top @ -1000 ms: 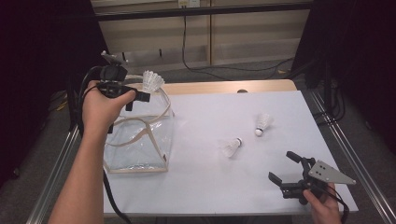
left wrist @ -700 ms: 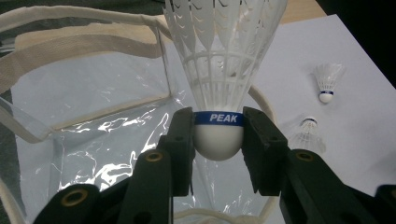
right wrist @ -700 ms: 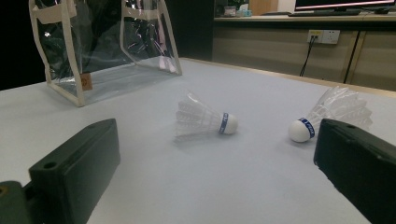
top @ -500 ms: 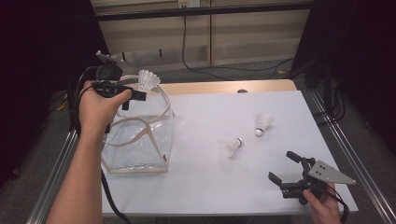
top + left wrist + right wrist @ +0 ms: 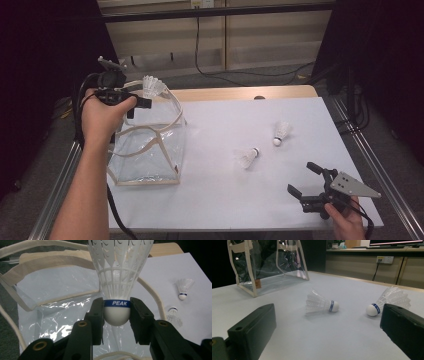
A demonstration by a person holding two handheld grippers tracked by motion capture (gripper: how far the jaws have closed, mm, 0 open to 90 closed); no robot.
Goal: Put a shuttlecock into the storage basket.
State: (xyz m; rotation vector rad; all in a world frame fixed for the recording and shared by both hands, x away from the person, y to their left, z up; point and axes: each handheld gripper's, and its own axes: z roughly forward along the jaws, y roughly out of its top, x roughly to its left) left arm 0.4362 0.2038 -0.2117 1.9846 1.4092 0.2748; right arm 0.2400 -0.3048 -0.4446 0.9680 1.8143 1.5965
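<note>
My left gripper (image 5: 117, 315) is shut on the white cork of a feather shuttlecock (image 5: 117, 277) with a blue band, feathers pointing away from it. In the high view the left gripper (image 5: 142, 102) holds that shuttlecock (image 5: 152, 86) above the far rim of a clear plastic bag (image 5: 150, 145) with cream edging and handles. Two more shuttlecocks (image 5: 247, 156) (image 5: 281, 133) lie on their sides on the white table. My right gripper (image 5: 302, 177) rests open near the front right edge, its jaws wide apart, facing those two shuttlecocks (image 5: 322, 304) (image 5: 389, 301).
The bag (image 5: 267, 265) stands upright at the left of the white table top (image 5: 225, 200), its mouth open (image 5: 55, 290). A wooden strip (image 5: 240, 93) runs along the far edge. Metal rails (image 5: 370, 165) flank the table.
The left gripper with its shuttlecock has shifted slightly to the left above the bag. The right gripper has stayed still.
</note>
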